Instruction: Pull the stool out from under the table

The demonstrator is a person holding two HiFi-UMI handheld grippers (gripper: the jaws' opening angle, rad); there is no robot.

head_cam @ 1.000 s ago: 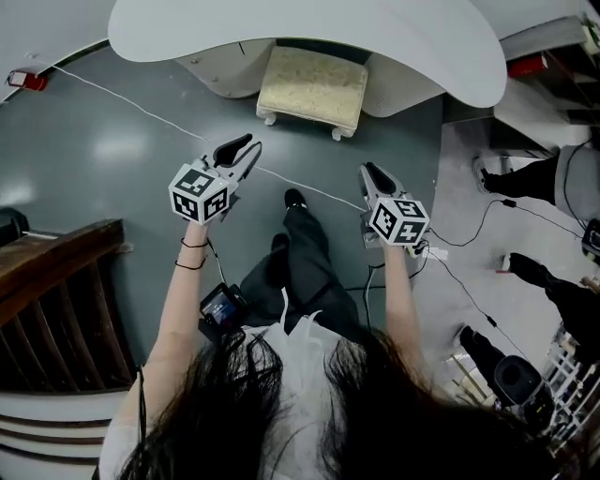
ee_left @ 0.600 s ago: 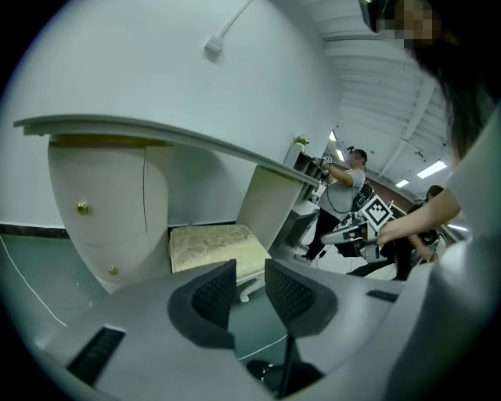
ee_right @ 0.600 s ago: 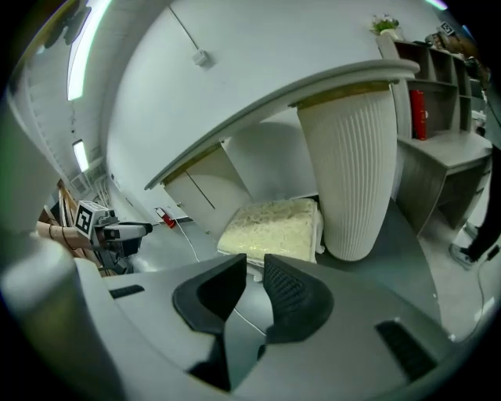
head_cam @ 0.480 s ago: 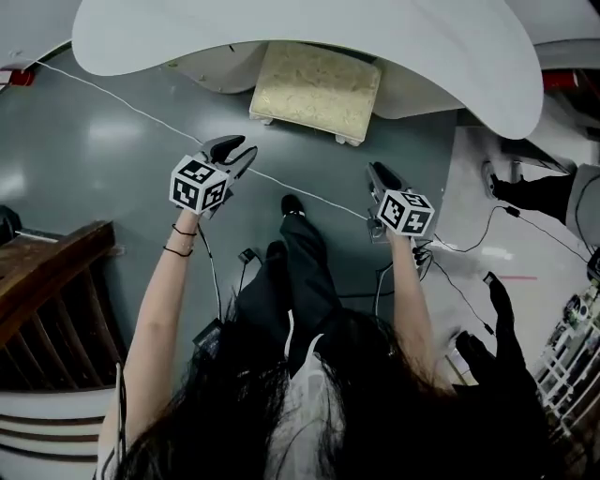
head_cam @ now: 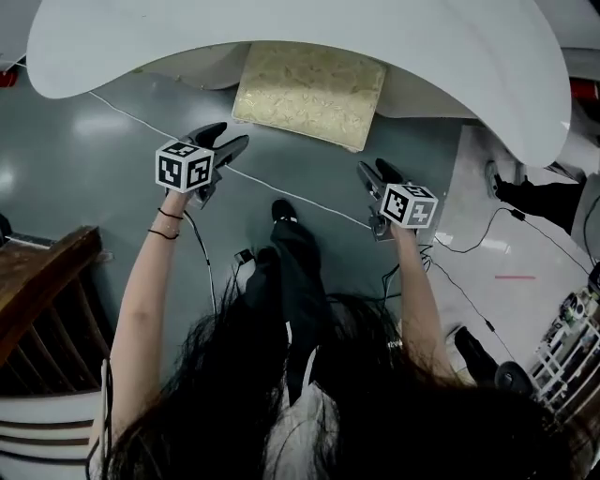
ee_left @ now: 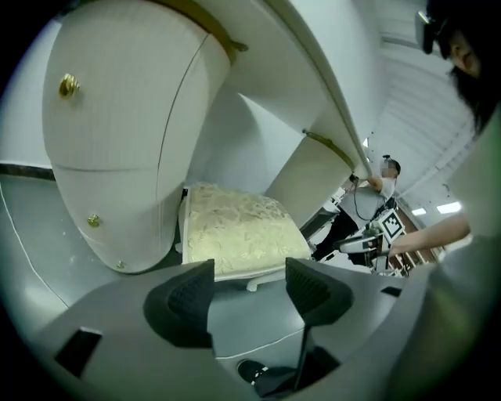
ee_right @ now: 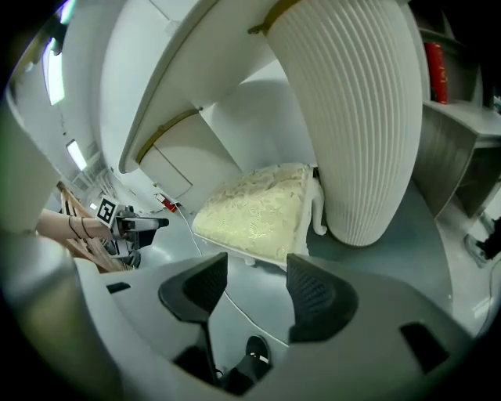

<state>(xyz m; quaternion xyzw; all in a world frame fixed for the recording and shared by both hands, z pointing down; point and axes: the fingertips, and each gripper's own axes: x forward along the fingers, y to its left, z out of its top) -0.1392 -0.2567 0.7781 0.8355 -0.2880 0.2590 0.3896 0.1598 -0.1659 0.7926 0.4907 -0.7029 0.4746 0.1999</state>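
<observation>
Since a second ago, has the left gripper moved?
Yes. The left gripper has closed in on the stool under the table; its jaws have just been opening, nothing between them.

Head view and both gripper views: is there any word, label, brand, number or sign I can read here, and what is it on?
No readable text in any view.
Left marker cube and right marker cube: black-and-white square patterns only, no letters or digits.
Red thing at the upper right of the right gripper view: too small and blurred to show any print.
Stool and table: no label visible.
</observation>
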